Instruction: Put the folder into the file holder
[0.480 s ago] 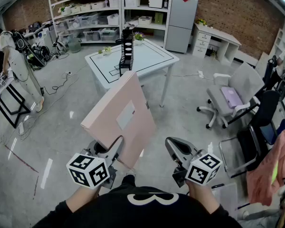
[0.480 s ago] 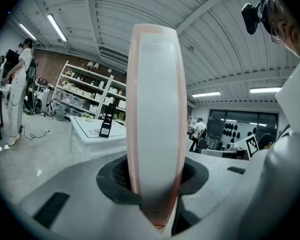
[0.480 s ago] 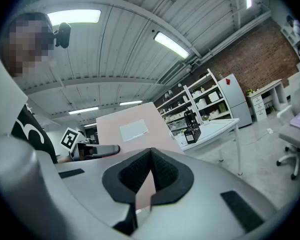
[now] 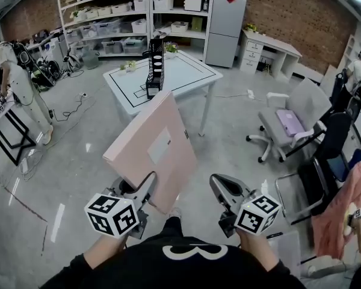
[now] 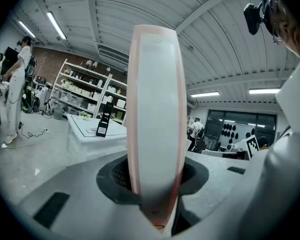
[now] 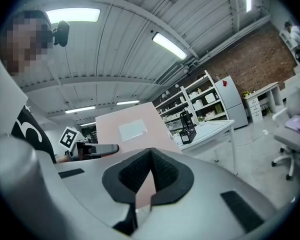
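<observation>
A large pink folder [image 4: 153, 152] with a white label stands tilted up in front of me, and my left gripper [image 4: 143, 191] is shut on its lower edge. In the left gripper view the folder's [image 5: 157, 114] edge fills the middle, clamped between the jaws of the left gripper [image 5: 155, 184]. My right gripper [image 4: 221, 188] hangs to the right of the folder, shut and empty. From the right gripper [image 6: 150, 156] view the folder [image 6: 132, 129] shows to the left. The black mesh file holder [image 4: 155, 71] stands upright on the white table [image 4: 186, 71] ahead, well beyond both grippers.
Shelves with boxes [image 4: 132, 17] and a grey fridge [image 4: 225, 26] line the far wall. Office chairs [image 4: 292, 125] stand at the right. A person in white [image 4: 18, 83] stands at the left beside a black stand [image 4: 9, 134]. Cables lie on the floor [image 4: 72, 110].
The table and file holder have shifted slightly left and down in the head view. The folder stays in the left gripper, and the right gripper has not changed.
</observation>
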`<control>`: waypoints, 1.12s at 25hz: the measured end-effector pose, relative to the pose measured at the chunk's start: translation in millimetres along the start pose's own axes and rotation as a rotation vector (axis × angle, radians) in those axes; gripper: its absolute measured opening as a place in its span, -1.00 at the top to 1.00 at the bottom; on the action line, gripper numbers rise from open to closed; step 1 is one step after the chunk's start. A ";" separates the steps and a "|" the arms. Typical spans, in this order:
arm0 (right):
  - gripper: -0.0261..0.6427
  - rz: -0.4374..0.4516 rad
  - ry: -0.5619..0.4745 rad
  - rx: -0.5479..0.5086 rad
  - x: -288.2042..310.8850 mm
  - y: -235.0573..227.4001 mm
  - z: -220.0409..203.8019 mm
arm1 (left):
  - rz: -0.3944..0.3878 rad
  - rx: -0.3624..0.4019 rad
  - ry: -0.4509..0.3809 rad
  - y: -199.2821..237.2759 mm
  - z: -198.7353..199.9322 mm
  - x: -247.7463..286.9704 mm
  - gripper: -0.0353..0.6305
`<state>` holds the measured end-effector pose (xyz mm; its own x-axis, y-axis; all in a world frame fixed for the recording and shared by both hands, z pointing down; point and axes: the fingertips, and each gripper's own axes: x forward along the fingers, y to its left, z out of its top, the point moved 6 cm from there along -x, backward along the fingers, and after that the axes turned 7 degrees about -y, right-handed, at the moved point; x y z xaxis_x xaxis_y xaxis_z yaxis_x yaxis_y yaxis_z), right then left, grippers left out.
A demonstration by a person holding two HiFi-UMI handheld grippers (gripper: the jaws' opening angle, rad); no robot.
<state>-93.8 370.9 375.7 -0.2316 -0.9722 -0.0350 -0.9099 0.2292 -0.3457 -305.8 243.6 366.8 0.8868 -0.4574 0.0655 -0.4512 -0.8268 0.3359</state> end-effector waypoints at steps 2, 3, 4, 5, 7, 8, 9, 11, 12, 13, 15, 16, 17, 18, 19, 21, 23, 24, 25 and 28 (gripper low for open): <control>0.91 -0.004 0.001 0.003 4.2 -7.7 1.8 | -0.006 -0.006 0.003 3.4 1.3 10.6 0.47; 0.91 -0.005 0.004 0.005 6.4 -12.2 2.9 | -0.011 -0.008 0.006 4.6 2.1 16.5 0.47; 0.91 -0.007 0.007 0.009 8.4 -17.3 4.0 | -0.015 -0.009 0.010 5.6 2.7 22.7 0.47; 0.91 -0.011 0.007 0.014 10.5 -23.2 5.3 | -0.018 -0.009 0.014 6.6 2.9 29.6 0.47; 0.91 -0.023 0.004 0.028 16.2 -37.4 7.5 | -0.024 -0.008 0.021 10.7 3.0 45.9 0.47; 0.91 -0.030 0.004 0.032 20.3 -45.6 8.3 | -0.027 -0.008 0.025 14.2 3.0 55.6 0.47; 0.91 -0.035 0.005 0.033 25.6 -54.5 9.2 | -0.030 -0.010 0.027 18.4 3.6 66.3 0.47; 0.91 -0.043 0.012 0.035 39.2 -74.0 13.0 | -0.035 -0.015 0.032 27.9 6.6 90.0 0.47; 0.91 -0.046 0.016 0.038 46.7 -84.5 16.1 | -0.038 -0.017 0.038 32.7 9.0 102.9 0.47; 0.91 -0.050 0.019 0.042 54.4 -95.2 19.9 | -0.040 -0.017 0.045 37.3 11.7 116.4 0.47; 0.91 -0.061 0.022 0.048 70.1 -116.5 28.9 | -0.047 -0.016 0.061 46.5 17.7 144.7 0.47; 0.91 -0.065 0.024 0.052 78.6 -126.8 33.0 | -0.050 -0.016 0.068 51.7 20.6 159.1 0.47; 0.91 -0.068 0.027 0.055 87.5 -136.9 36.3 | -0.053 -0.016 0.073 57.6 23.3 173.3 0.47; 0.91 -0.071 0.032 0.059 97.0 -147.0 38.6 | -0.053 -0.017 0.079 64.4 25.6 187.3 0.47; 0.91 -0.075 0.040 0.064 107.1 -157.2 40.0 | -0.052 -0.018 0.084 72.1 27.8 200.5 0.47; 0.91 -0.086 0.059 0.079 127.5 -176.3 41.3 | -0.047 -0.025 0.098 88.6 31.6 224.0 0.47; 0.91 -0.094 0.076 0.090 148.2 -194.2 45.1 | -0.040 -0.033 0.111 104.6 36.3 245.3 0.47; 0.91 -0.096 0.083 0.093 159.0 -202.7 48.2 | -0.035 -0.038 0.116 112.5 39.3 255.8 0.47; 0.91 -0.096 0.089 0.094 170.1 -211.0 51.0 | -0.028 -0.042 0.119 120.9 42.0 265.8 0.47; 0.91 -0.092 0.105 0.090 202.6 -234.5 51.9 | 0.004 -0.052 0.123 150.5 44.4 291.3 0.47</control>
<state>90.5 117.7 400.9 -0.1881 -0.9773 0.0973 -0.8956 0.1300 -0.4254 -119.8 -28.6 394.7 0.8920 -0.4146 0.1803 -0.4519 -0.8053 0.3837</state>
